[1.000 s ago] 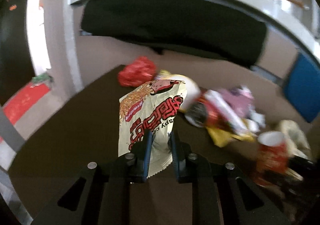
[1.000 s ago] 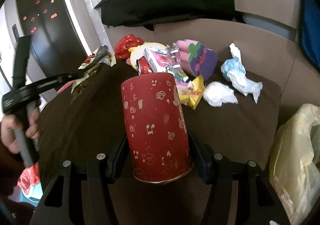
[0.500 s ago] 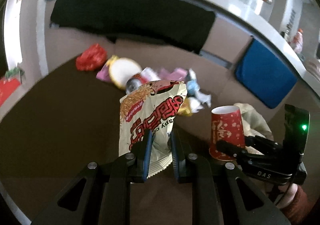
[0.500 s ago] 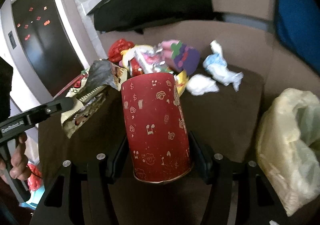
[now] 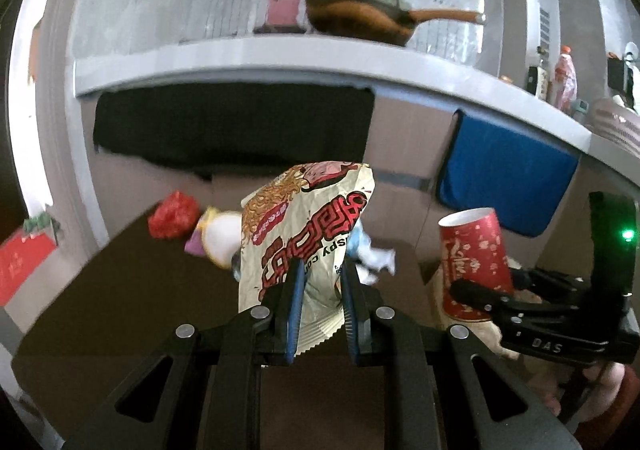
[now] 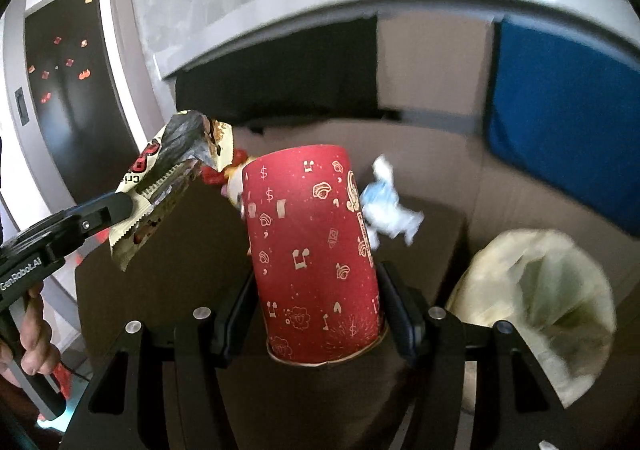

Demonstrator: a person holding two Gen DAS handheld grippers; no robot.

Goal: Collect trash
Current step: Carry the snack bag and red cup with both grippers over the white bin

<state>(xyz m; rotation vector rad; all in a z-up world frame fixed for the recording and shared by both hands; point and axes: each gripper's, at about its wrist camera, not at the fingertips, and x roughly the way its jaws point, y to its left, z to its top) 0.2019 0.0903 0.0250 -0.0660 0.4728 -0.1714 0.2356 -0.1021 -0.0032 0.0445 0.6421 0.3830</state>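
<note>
Since a second ago both grippers have lifted away from the dark table [image 5: 120,290], and the heap of litter now sits lower and farther off in both views.

The left gripper [image 5: 320,302] has its jaws nearly together, pinching the lower edge of a cream and red noodle wrapper [image 5: 308,226], which stands upright above them, clear of the table. The right gripper [image 6: 320,314] has its jaws spread halfway, clamped on the base of a red paper cup [image 6: 316,250] that points away from the camera, its open mouth tipped outward. In the left view the cup is just to the right of the wrapper, apart from it.

A pale yellow plastic bag [image 6: 540,290] gapes open beside the table, right of the cup. More litter remains on the table: a red crumpled wrapper [image 5: 174,214] and a blue and white crumpled wrapper [image 6: 390,210].

Likely risks: the wrapper is gripped only by its thin edge and could slip out. The cup's paper wall could buckle or slide free. The soft bag mouth could fold shut, so a dropped piece lands on the floor. The two grippers, close together, could knock one another at the bag.
</note>
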